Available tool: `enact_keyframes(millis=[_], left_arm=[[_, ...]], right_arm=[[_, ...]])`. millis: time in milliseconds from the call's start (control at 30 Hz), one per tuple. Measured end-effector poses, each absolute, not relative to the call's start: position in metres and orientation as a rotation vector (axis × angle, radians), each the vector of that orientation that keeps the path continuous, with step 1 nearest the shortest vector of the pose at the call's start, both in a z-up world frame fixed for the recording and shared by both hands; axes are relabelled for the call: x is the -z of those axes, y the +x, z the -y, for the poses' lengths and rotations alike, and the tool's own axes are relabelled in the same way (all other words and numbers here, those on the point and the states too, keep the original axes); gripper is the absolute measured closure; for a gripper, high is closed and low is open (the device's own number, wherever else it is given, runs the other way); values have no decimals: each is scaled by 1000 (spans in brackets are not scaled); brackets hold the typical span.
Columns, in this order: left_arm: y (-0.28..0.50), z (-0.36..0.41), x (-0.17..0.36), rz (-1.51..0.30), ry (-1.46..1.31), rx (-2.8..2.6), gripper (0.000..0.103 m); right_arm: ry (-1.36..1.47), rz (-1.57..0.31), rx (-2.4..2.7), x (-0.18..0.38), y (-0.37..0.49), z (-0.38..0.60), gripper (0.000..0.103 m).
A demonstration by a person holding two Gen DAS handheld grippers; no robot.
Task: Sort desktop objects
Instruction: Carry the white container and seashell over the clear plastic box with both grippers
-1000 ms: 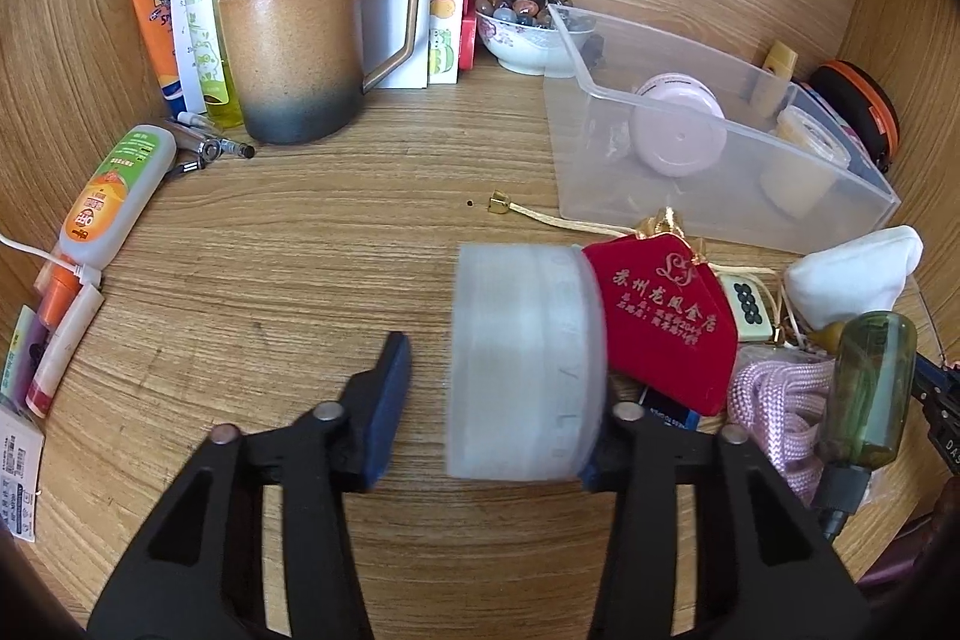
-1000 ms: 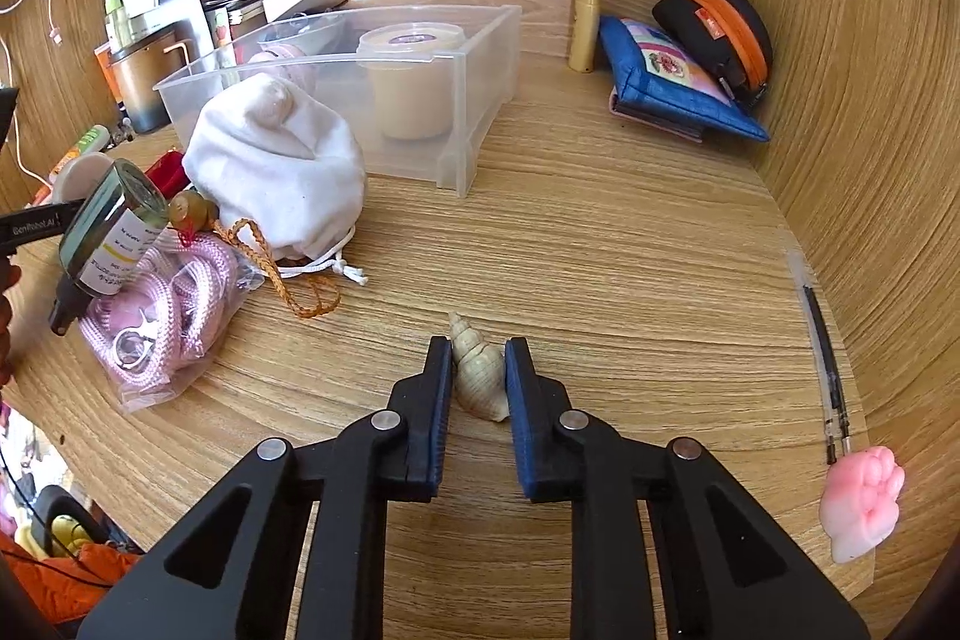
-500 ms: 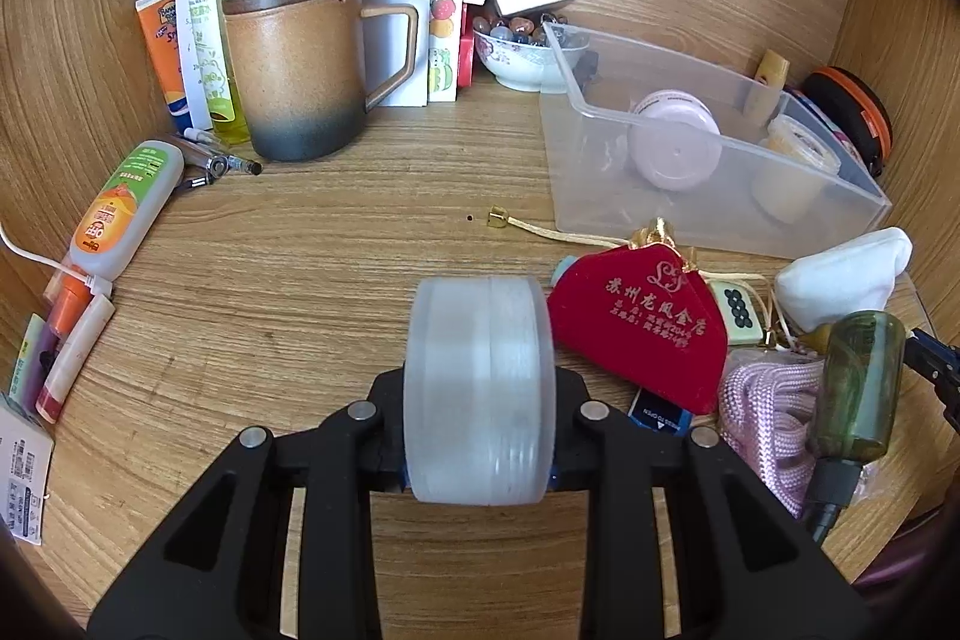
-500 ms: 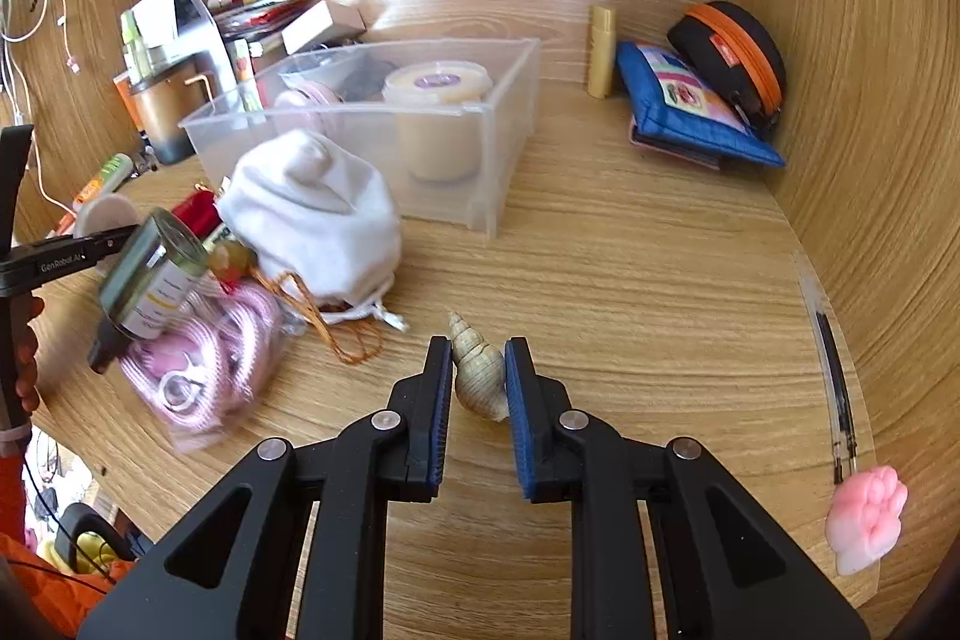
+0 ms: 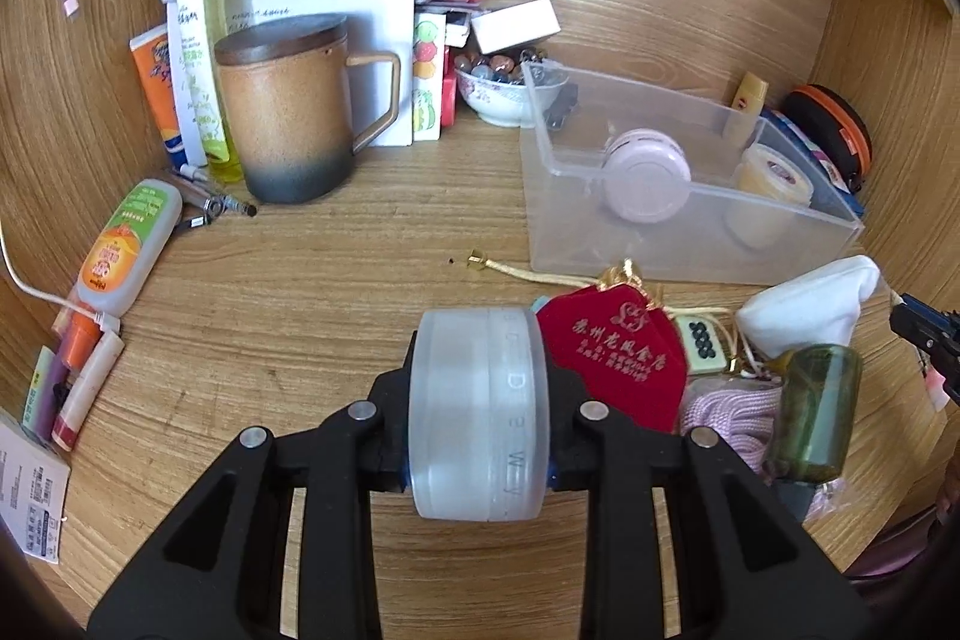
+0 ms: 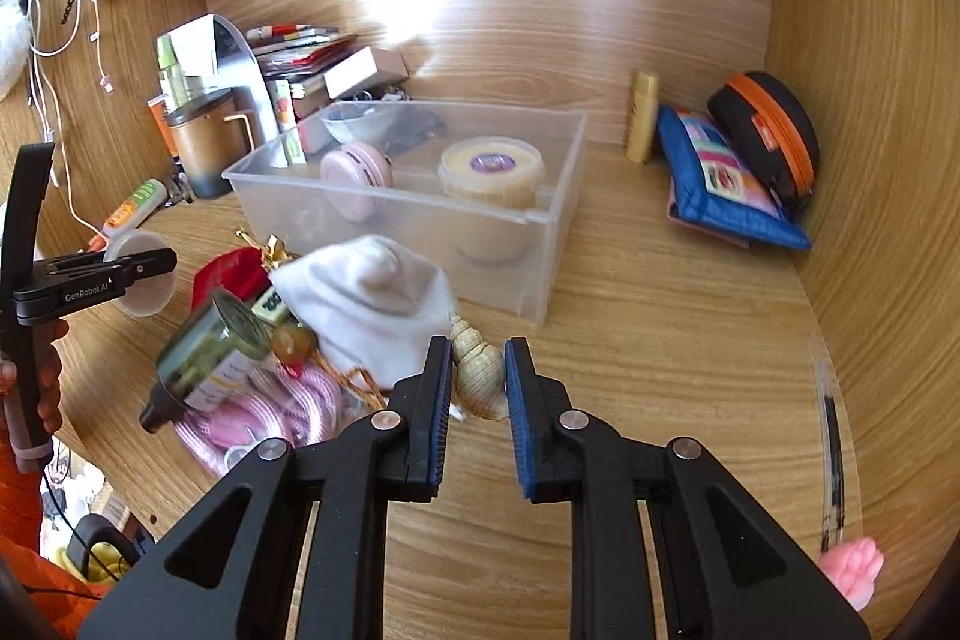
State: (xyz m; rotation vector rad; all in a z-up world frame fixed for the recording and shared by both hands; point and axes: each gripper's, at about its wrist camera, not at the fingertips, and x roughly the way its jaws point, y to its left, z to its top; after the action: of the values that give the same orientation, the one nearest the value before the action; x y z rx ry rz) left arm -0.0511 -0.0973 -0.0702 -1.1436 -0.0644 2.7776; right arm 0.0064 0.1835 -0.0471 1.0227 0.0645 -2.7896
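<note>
My left gripper (image 5: 479, 415) is shut on a frosted round jar (image 5: 480, 412), held on its side just above the wooden desk; the same jar (image 6: 139, 280) shows in the right wrist view at the far left. My right gripper (image 6: 477, 379) is shut on a tan spiral seashell (image 6: 477, 370), lifted off the desk in front of a white cloth pouch (image 6: 366, 292). A clear plastic bin (image 5: 600, 244) behind holds a pink round case (image 5: 645, 172) and a cream-lidded tub (image 5: 774, 172). A red pouch (image 5: 612, 346) lies right of the jar.
A brown mug (image 5: 282, 112), spray bottle (image 5: 201, 58), tubes and pens crowd the back left. A green glass bottle (image 5: 813, 412) lies on pink rope (image 5: 732, 412). A blue pouch (image 6: 720, 178), black-orange case (image 6: 774, 130), pens (image 6: 831, 436) and pink paw toy (image 6: 852, 571) sit right.
The left jaws closed onto the frosted jar, which now sits centred between them. The right gripper rose with the seashell and swung towards the white pouch and bin.
</note>
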Motion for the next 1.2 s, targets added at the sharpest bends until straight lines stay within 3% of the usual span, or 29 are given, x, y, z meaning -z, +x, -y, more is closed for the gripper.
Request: enact_keyframes(millis=[767, 1200], left_arm=[[-83, 50, 20, -68, -1031, -2685, 74], [-117, 41, 5, -36, -1001, -2674, 74]], right_arm=[[915, -120, 2720, 14, -39, -158, 87], [906, -116, 2692, 8, -71, -151, 87]])
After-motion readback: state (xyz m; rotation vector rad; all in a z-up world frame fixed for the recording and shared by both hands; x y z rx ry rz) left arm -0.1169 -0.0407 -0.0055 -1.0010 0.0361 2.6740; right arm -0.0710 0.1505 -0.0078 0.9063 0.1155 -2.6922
